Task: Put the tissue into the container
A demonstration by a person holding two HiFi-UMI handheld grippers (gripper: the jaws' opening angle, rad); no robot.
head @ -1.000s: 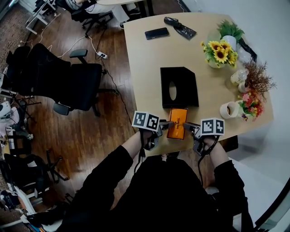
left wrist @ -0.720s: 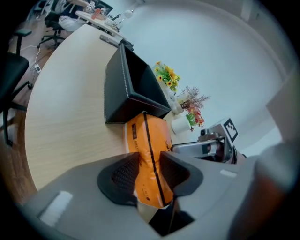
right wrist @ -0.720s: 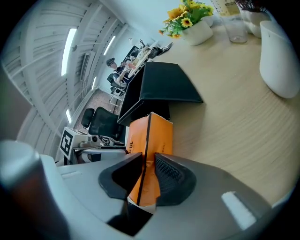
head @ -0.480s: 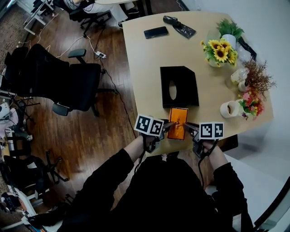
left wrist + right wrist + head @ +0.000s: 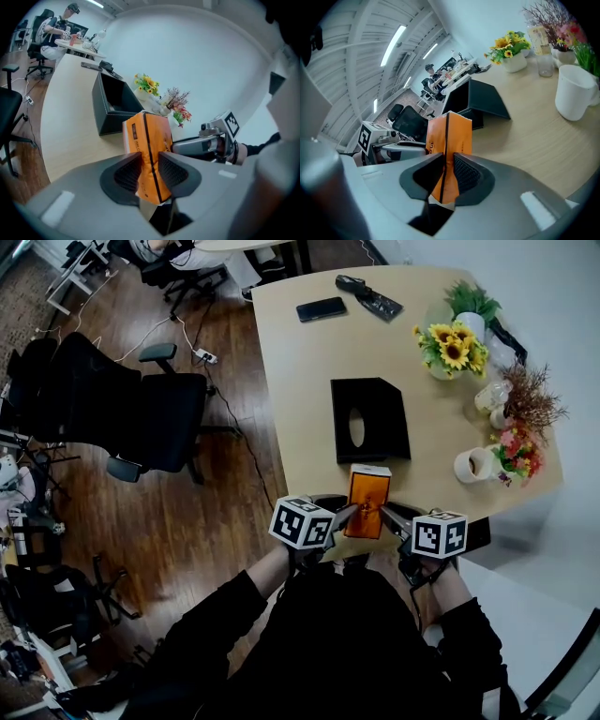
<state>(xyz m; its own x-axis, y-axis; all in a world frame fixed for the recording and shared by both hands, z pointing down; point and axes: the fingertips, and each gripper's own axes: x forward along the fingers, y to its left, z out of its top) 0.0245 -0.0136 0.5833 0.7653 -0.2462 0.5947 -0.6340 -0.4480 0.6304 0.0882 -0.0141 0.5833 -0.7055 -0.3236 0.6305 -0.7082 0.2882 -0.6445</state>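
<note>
Tissue pack (image 5: 367, 502) pinched at opposite ends, left gripper (image 5: 150, 169) jaws and right gripper (image 5: 447, 174) jaws closing on it

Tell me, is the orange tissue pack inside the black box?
Out. The whole tissue pack shows outside the black box, apart from it.

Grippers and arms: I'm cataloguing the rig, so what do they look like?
The left gripper and right gripper have grey bodies and dark ribbed pads, their jaws closing on the orange tissue pack. Each carries a white cube with black square markers. The person wears long black sleeves.
</note>
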